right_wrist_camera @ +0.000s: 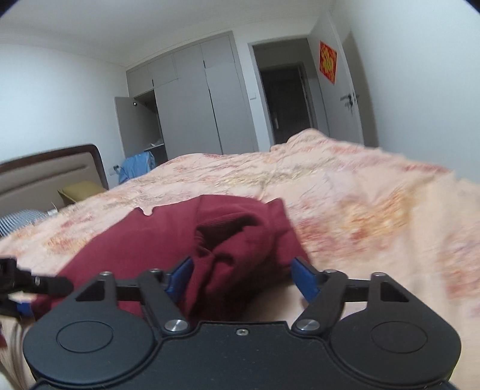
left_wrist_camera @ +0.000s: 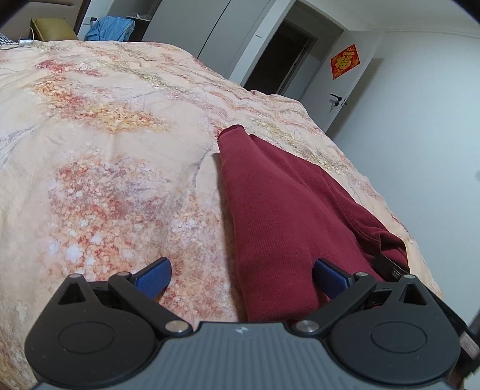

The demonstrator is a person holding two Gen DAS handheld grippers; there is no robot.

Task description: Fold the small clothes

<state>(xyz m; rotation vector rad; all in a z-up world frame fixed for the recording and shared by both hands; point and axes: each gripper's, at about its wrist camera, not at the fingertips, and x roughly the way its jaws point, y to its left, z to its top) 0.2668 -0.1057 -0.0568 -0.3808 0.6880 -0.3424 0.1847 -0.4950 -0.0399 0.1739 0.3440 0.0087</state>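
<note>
A dark red knit garment [left_wrist_camera: 270,210] lies lengthwise on the floral bedspread [left_wrist_camera: 120,135], narrowing to a cuff at its far end. My left gripper [left_wrist_camera: 243,277] is open over its near end, with the cloth between the blue pads [left_wrist_camera: 156,277] and nothing pinched. In the right wrist view the same garment [right_wrist_camera: 234,240] is bunched into a loose fold. My right gripper [right_wrist_camera: 243,277] stands wide open around that bunch; the right pad is clear of the cloth. One of the left gripper's fingers [right_wrist_camera: 51,284] shows at the left edge, on the garment.
The bed's edge [left_wrist_camera: 390,195] drops away just right of the garment. Beyond the bed are grey wardrobes [right_wrist_camera: 195,105], a dark open doorway [right_wrist_camera: 285,99] and a white door [left_wrist_camera: 345,75]. A headboard [right_wrist_camera: 45,174] and a blue cloth [left_wrist_camera: 111,28] are at the far left.
</note>
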